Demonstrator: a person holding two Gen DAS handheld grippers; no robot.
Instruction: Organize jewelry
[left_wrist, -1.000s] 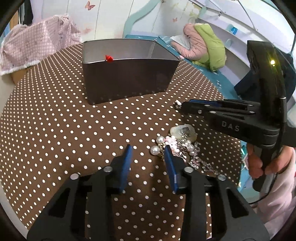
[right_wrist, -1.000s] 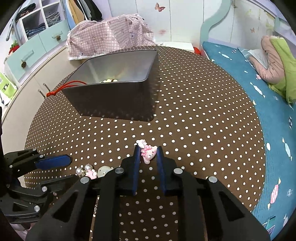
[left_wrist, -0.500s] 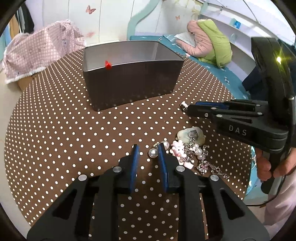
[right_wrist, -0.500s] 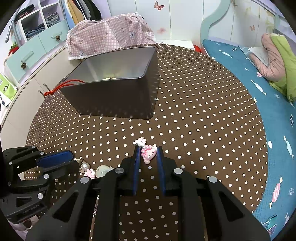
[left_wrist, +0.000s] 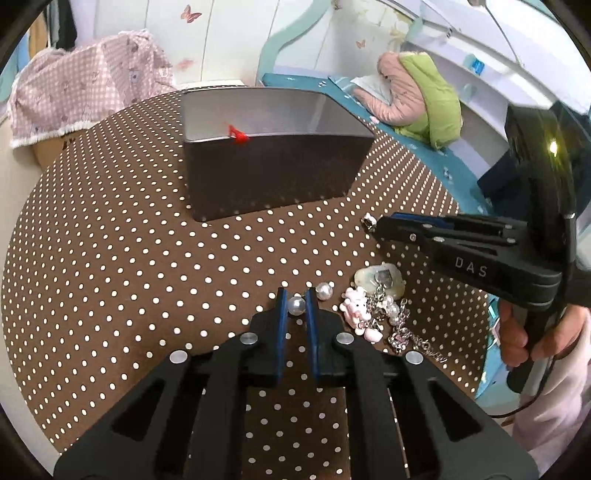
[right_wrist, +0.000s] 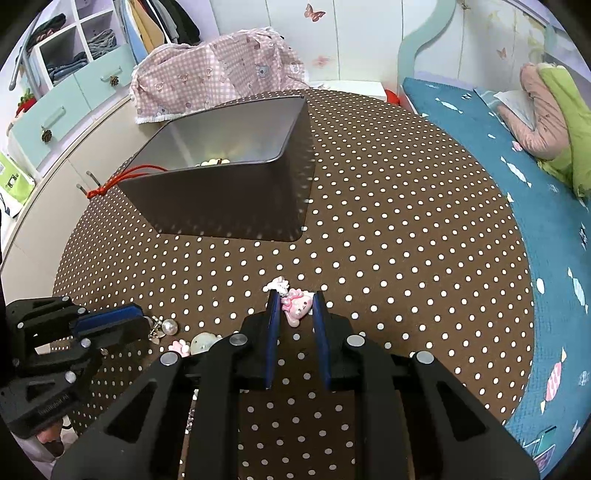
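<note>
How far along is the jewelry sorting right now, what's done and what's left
Done: some pale beads already lie inside the metal tin, with a red cord over its rim. In hand: the left gripper, jaws just closing, pinches a pearl; the right gripper holds a pink charm. Left: a second pearl, a pink bear charm and a chain on the table.

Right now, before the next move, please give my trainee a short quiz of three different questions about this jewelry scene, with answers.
1. True or false: the left tool grips a pearl bead.
2. What does the right tool hold? A) pink charm B) red cord C) silver chain
3. Fill in: the red cord hangs over the rim of the metal ___.

Key: 1 true, the jaws have just been closing on it. 2 A, the pink charm. 3 box.
</note>
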